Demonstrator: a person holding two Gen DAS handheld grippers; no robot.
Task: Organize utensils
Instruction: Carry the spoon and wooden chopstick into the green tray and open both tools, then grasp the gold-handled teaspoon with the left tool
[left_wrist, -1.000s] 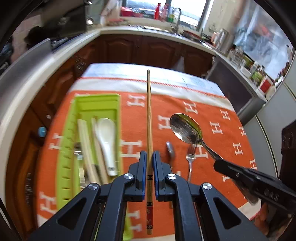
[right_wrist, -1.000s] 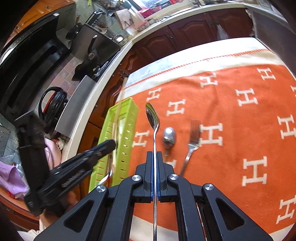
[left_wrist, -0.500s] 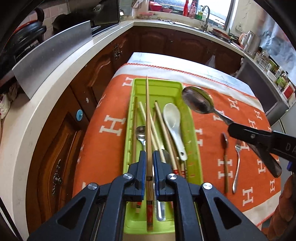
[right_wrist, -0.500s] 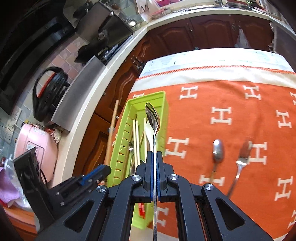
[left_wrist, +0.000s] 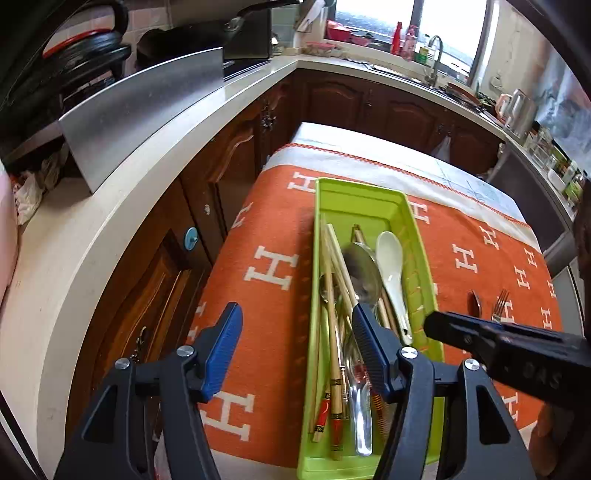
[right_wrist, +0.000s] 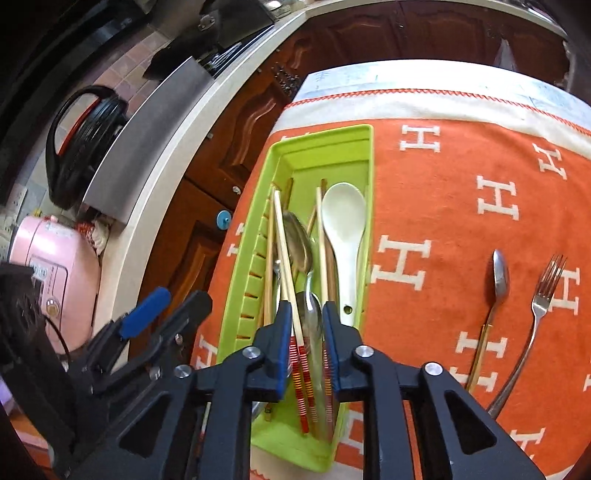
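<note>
A green tray (left_wrist: 362, 188) (right_wrist: 321, 133) lies on the orange cloth (left_wrist: 273, 266). It holds several chopsticks (left_wrist: 332, 295), a white spoon (left_wrist: 389, 258) (right_wrist: 343, 214) and a large metal spoon (left_wrist: 362, 269) (right_wrist: 299, 240). My left gripper (left_wrist: 295, 317) hangs over the tray's left rim, its jaws opening wide with nothing between them. My right gripper (right_wrist: 306, 312) is over the tray's near end, its jaws opening slightly. The large spoon's handle runs between them, and the pads do not press on it. A small spoon (right_wrist: 500, 273) and a fork (right_wrist: 546, 288) lie on the cloth to the right.
A white counter edge (left_wrist: 110, 229) with a steel panel (left_wrist: 147, 110) runs along the left, above brown cabinet doors. A pink rice cooker (right_wrist: 51, 280) stands on that counter. The cloth's far edge (right_wrist: 443, 99) ends before more cabinets.
Both grippers moved left from over the cloth to over the tray. The left let go of its chopstick and the right released the large spoon; both now lie in the tray.
</note>
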